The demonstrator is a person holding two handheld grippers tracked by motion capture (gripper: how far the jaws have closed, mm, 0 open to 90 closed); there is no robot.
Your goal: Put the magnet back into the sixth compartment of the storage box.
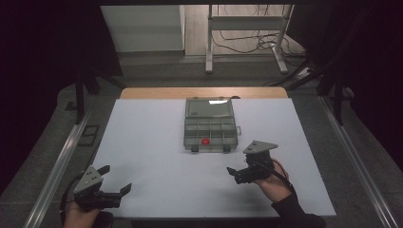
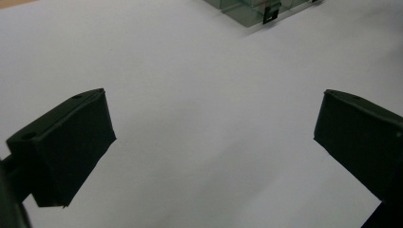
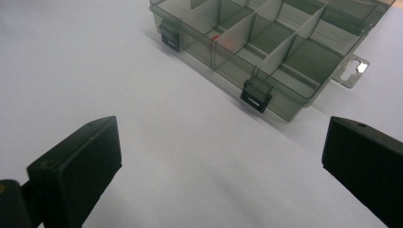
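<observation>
A clear grey compartment box (image 1: 209, 134) lies open mid-table, its lid (image 1: 209, 107) folded back. A small red item (image 1: 205, 141) rests in a front compartment; it shows faintly through a wall as the red item (image 3: 216, 38). My left gripper (image 1: 115, 179) sits near the table's front left corner, open and holding nothing. My right gripper (image 1: 235, 174) hovers just in front and to the right of the box, also open. In the right gripper view the box (image 3: 304, 59) lies close ahead of the open gripper (image 3: 221, 152). The left gripper (image 2: 214, 128) faces bare white surface, the box corner (image 2: 252, 12) far off.
The white tabletop (image 1: 152, 142) has a wooden strip (image 1: 142, 93) along its far edge. Two black latches (image 3: 256, 95) hang on the box's front wall. Metal rails (image 1: 62, 156) run along both sides of the table. A white stand with cables (image 1: 247, 42) is behind it.
</observation>
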